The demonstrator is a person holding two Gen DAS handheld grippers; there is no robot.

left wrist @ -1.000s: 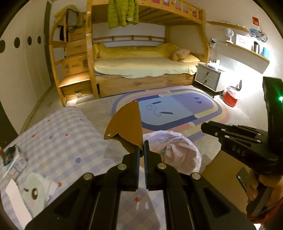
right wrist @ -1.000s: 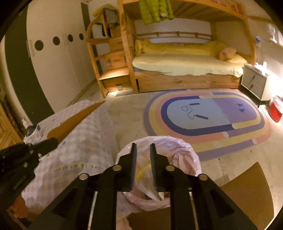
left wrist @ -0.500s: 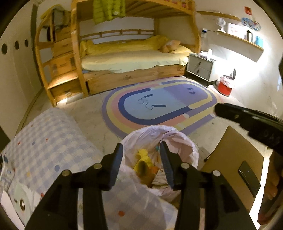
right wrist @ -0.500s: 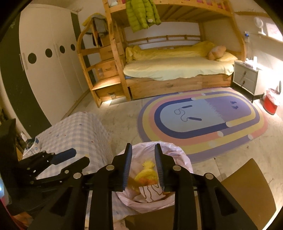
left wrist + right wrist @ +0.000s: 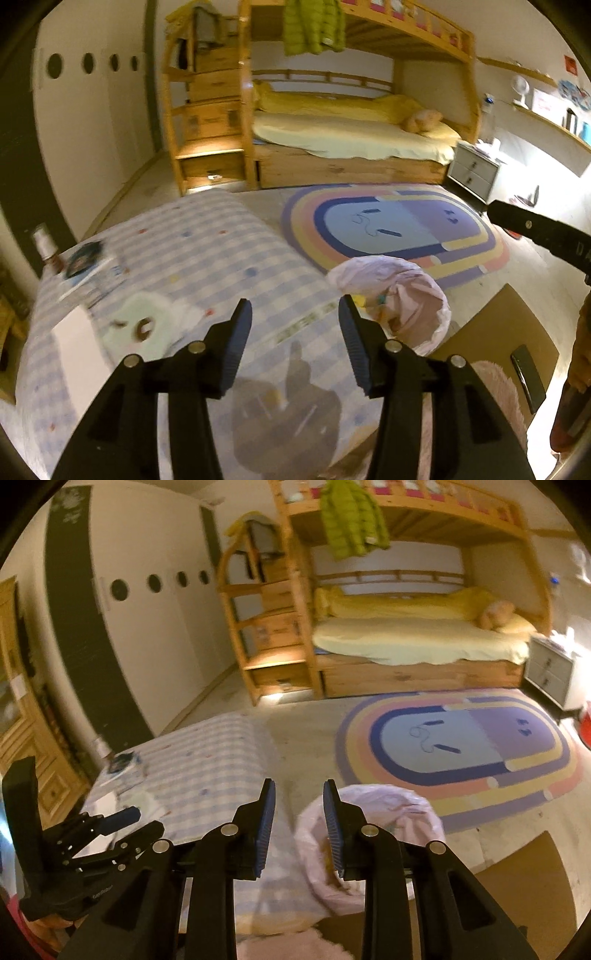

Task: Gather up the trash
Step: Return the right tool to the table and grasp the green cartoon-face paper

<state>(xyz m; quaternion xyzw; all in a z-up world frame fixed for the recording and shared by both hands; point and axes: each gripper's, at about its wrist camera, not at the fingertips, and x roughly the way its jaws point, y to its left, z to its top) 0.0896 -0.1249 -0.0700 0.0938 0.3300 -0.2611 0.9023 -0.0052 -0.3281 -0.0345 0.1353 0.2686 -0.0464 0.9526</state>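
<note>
Low and right of centre in the left wrist view, your pink trash bag (image 5: 399, 295) sits (thin, floppy film); pinch its rim. Your left gripper (image 5: 295, 332) is opening, empty; the right gripper (image 5: 299, 823) stands parted, empty.

Pale pink trash bag (image 5: 417, 291), blue-and-white checked tablecloth (image 5: 207, 258) with coloured dots, pastel rainbow-banded rug (image 5: 399, 229), lime-green jacket (image 5: 351, 517)

One pink trash bag (image 5: 402, 295), one rug (image 5: 391, 229), one bunk bed (image 5: 351, 136) and two grippers are seen.
</note>
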